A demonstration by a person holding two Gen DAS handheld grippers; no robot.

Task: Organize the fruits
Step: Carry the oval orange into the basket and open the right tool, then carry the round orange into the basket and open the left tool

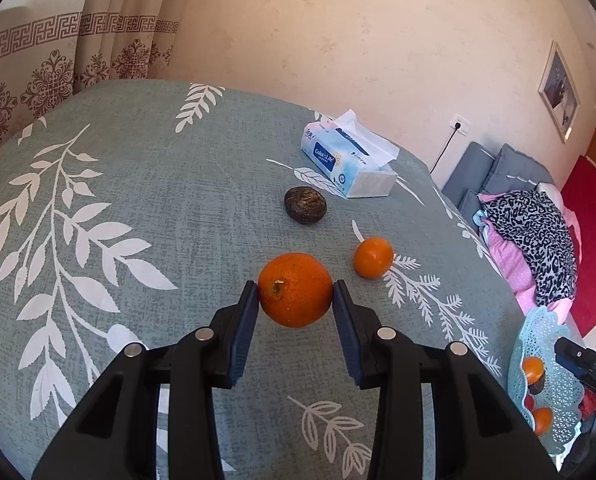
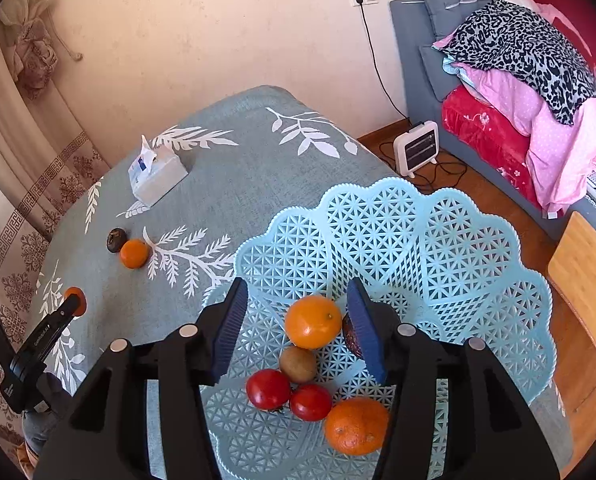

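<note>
Grey-green cloth with white leaf prints covers the table [image 1: 146,184], which stands against a pale wall, with patterned curtains on one side and a sofa with heaped bedding on the other.

On the left wrist view, the left gripper [image 1: 294,294] has its two blue pads pressed on both sides of a large orange [image 1: 294,289], so it holds this fruit firmly; the orange seems to be a little above the cloth, though this is hard to judge from this angle. Just behind it lies a smaller orange [image 1: 373,257], and farther back a dark brown round fruit [image 1: 305,205], both resting on the cloth and apart from each other. A tissue pack [image 1: 347,160] lies near the wall edge of the table.

On the right wrist view, the right gripper [image 2: 298,320] hangs over the light blue lattice basket [image 2: 457,248] at the table edge. Its fingers stand apart and grasp nothing; an orange in the basket [image 2: 313,322] shows between them but neither pad touches it. In the basket also lie two red fruits [image 2: 268,389], a small brownish fruit [image 2: 298,364], another big orange [image 2: 355,426] and a dark fruit partly hidden behind the right finger [image 2: 351,336].
</note>
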